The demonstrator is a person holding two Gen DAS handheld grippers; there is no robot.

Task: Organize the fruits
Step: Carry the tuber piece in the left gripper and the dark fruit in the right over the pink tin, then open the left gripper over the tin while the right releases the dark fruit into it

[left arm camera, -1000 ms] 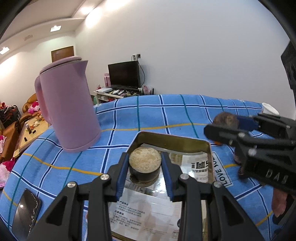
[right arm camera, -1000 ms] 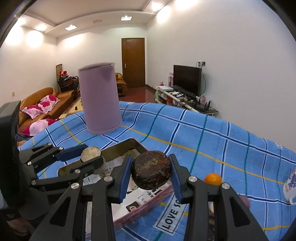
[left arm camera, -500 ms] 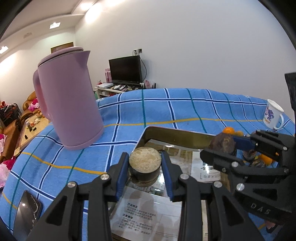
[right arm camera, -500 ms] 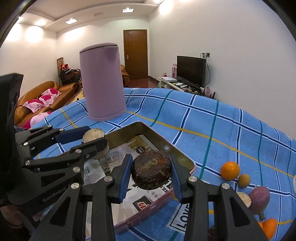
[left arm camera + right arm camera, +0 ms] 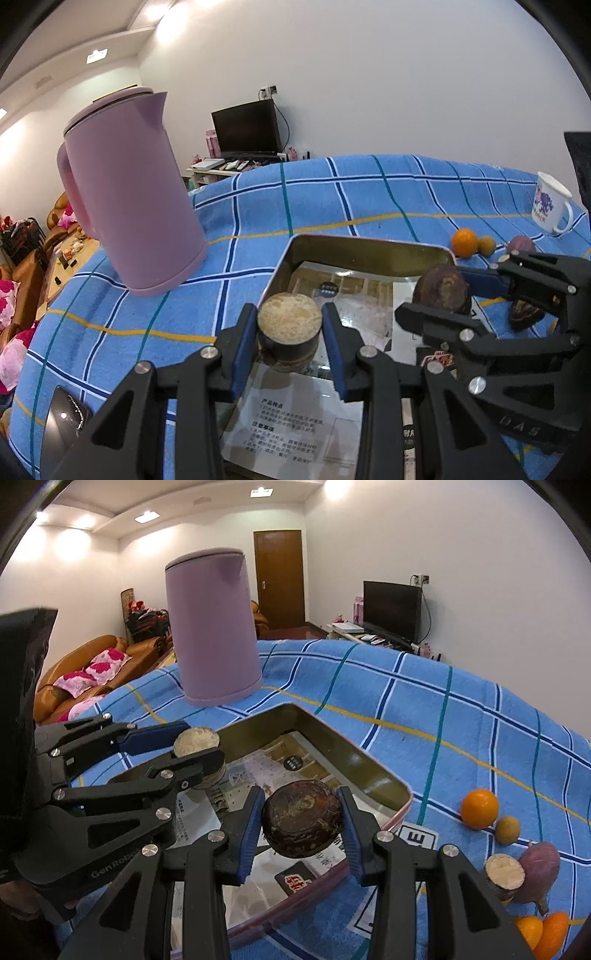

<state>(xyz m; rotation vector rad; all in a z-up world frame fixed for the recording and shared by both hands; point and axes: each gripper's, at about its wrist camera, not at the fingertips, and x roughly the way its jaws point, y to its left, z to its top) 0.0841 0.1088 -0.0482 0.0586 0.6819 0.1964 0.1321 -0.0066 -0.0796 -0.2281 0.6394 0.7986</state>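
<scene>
Tablecloth [image 5: 369,192]: blue plaid, covers the whole table.
Kettle [image 5: 129,195]: pink, upright, beyond the tray's far left corner.
Tray [image 5: 369,771]: shallow metal tin lined with printed paper; both grippers reach over it.
Left gripper [image 5: 290,332]: jaws clamped on the pale-topped fruit piece [image 5: 289,320], a dark-skinned chunk with its cut face up, held over the tray's left side.
Right gripper [image 5: 301,829]: blue pads pressed on both sides of the dark brown fruit [image 5: 302,821], held over the tray near its right rim.
Loose fruit: orange [image 5: 479,808], small yellowish fruit [image 5: 507,830], purple fruit [image 5: 539,867] on the cloth right of the tray.
</scene>
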